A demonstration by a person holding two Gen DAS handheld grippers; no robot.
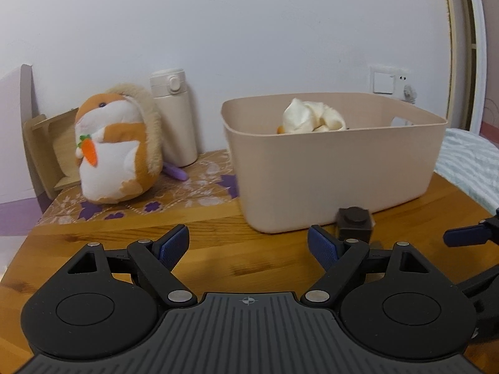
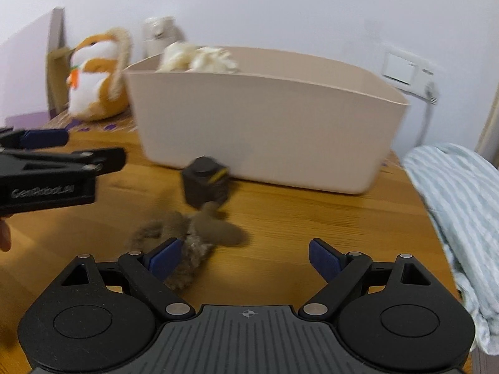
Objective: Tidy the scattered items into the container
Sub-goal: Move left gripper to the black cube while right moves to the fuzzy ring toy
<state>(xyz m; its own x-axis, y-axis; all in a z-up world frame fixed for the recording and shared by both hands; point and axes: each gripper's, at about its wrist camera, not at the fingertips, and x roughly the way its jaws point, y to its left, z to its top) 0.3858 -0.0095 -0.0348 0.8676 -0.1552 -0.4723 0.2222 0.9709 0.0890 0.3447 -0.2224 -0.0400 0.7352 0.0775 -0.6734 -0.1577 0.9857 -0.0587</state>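
With both the left gripper [image 1: 248, 244] and right gripper [image 2: 243, 257] spread wide and empty, the brown furry toy [image 2: 187, 237] lies near the right one's left pad, just before the beige container [image 2: 265, 118], so closing off-centre could merely nudge it against the dark cube [image 2: 204, 184].

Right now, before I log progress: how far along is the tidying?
Done: a white cloth lies in the beige bin. In hand: nothing; the left gripper and right gripper are open. Left: the dark cube and furry brown toy.
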